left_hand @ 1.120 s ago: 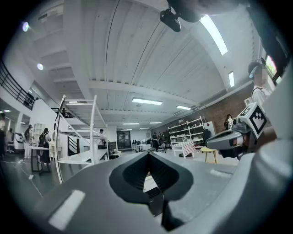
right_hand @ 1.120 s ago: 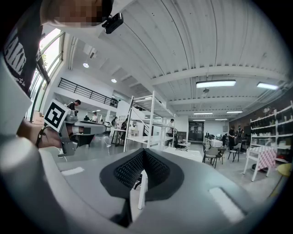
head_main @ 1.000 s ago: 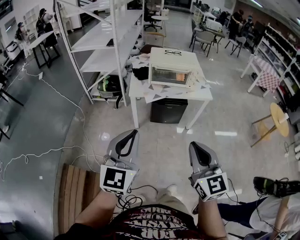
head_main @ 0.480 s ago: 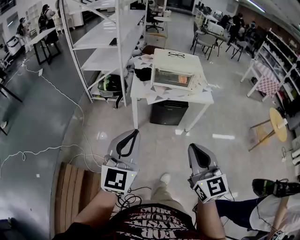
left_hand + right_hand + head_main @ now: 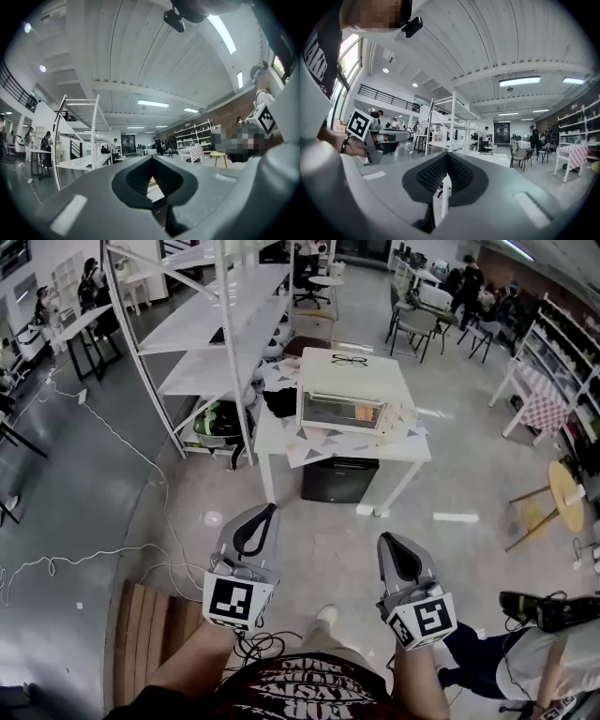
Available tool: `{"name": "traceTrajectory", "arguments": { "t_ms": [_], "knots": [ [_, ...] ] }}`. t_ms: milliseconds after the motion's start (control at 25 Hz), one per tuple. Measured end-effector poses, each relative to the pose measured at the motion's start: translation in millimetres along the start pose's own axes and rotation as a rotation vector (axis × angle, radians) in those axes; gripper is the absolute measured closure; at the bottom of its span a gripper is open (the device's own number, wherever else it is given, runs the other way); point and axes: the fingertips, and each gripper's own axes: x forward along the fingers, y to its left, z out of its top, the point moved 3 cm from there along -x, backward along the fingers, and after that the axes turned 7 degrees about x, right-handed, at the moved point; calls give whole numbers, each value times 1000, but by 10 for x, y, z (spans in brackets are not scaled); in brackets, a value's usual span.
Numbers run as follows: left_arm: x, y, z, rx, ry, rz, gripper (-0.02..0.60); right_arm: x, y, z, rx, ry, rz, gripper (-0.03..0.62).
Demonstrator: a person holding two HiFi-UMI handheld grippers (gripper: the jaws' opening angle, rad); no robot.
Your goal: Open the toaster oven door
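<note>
The white toaster oven (image 5: pixel 342 411) stands on a small white table (image 5: pixel 412 448) well ahead of me, its glass door shut, a pair of glasses (image 5: pixel 349 360) on its top. Both grippers are held low and near my body, far short of the table. My left gripper (image 5: pixel 258 517) is shut and holds nothing. My right gripper (image 5: pixel 394 545) is shut too, also with nothing in it. In the left gripper view, a sliver of the oven (image 5: pixel 152 182) shows through the gap behind the closed tips (image 5: pixel 152 159). The right gripper view looks past its closed tips (image 5: pixel 447 157) at a table leg (image 5: pixel 445 187).
A black cabinet (image 5: pixel 339 480) sits under the table. A tall white shelf rack (image 5: pixel 202 334) stands left of it. A wooden pallet (image 5: pixel 150 643) and loose cables (image 5: pixel 94 549) lie on the floor at my left. A round wooden stool (image 5: pixel 562 486) and a crouching person (image 5: pixel 525 652) are on the right.
I have stepped forward, so the table and oven look slightly nearer and lower in the head view. Both grippers stay shut in the same pose.
</note>
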Motion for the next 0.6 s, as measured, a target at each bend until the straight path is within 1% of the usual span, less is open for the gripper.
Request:
{"name": "traceTrajectory", "arguments": {
  "t_ms": [160, 280, 400, 600],
  "knots": [
    [396, -105, -42, 12, -3, -21, 580, 124, -319, -17, 8, 13, -13, 568],
    [632, -148, -119, 1, 22, -31, 580, 240, -527, -32, 22, 23, -14, 568],
    [825, -144, -169, -1, 43, -22, 580, 361, -712, -16, 32, 28, -6, 568],
    [1143, -92, -102, 6, 44, 11, 580, 572, -1010, 52, 35, 18, 27, 568]
  ]
}}
